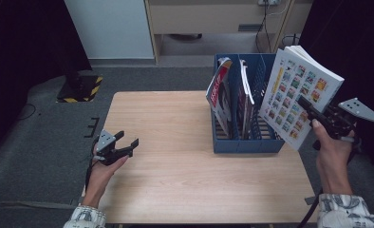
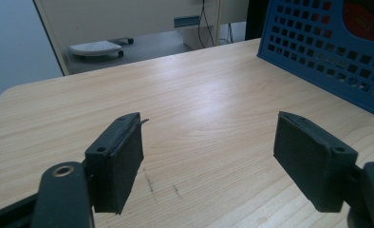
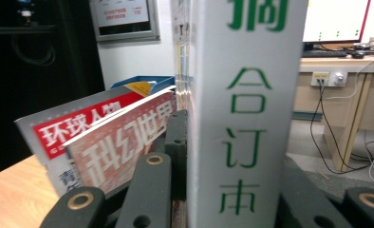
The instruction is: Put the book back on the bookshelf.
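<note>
My right gripper (image 1: 313, 110) is shut on a thick white book (image 1: 299, 95) whose cover shows a grid of small pictures. It holds the book tilted in the air, just right of the blue file rack (image 1: 244, 142). In the right gripper view the book's white spine (image 3: 242, 109) with green characters stands between the jaws of the right gripper (image 3: 232, 190). The rack holds red-and-white magazines (image 1: 220, 95), seen again as magazines (image 3: 109, 137) behind the spine. My left gripper (image 1: 128, 140) hovers open at the table's left edge, and the left gripper (image 2: 209, 156) has nothing between its pads.
The wooden table (image 1: 166, 156) has bare surface left of the rack and in front of it. The rack's blue perforated wall (image 2: 327, 52) shows at upper right of the left gripper view. A yellow-black striped base (image 1: 80, 88) stands on the floor at far left.
</note>
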`<state>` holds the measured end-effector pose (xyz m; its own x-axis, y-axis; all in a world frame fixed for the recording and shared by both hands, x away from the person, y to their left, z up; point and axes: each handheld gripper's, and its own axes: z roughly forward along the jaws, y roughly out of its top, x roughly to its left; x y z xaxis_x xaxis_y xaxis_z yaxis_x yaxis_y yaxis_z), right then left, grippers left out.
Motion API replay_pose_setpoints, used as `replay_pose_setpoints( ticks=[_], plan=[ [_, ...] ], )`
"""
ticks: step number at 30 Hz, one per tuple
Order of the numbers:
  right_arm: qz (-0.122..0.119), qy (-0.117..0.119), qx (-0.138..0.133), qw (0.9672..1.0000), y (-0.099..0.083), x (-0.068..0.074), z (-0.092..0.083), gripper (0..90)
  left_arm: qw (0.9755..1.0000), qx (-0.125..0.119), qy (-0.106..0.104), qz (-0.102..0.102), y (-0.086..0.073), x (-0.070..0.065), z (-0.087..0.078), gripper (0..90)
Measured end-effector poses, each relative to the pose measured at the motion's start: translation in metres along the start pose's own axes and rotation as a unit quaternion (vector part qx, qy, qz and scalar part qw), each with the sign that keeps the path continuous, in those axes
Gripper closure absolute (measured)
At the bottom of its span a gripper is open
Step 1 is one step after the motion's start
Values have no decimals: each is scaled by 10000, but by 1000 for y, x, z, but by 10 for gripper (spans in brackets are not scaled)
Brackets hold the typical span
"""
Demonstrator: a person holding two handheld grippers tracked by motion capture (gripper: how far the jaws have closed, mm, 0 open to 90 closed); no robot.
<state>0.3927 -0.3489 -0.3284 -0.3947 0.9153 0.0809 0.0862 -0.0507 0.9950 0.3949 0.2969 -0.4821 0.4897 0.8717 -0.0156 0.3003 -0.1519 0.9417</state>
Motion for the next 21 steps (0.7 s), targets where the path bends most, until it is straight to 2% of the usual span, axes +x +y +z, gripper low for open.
replay_pose_setpoints(
  ticks=[6, 21],
  plan=[
    [15, -195, 38, 9998, -2, -8, 10, 742, 10000, -1, -1, -7, 0, 0, 0, 245],
    [34, -324, 191, 9993, -8, -17, 30, 742, 10000, 24, -12, 1, -1, -1, 1, 245]
  ],
)
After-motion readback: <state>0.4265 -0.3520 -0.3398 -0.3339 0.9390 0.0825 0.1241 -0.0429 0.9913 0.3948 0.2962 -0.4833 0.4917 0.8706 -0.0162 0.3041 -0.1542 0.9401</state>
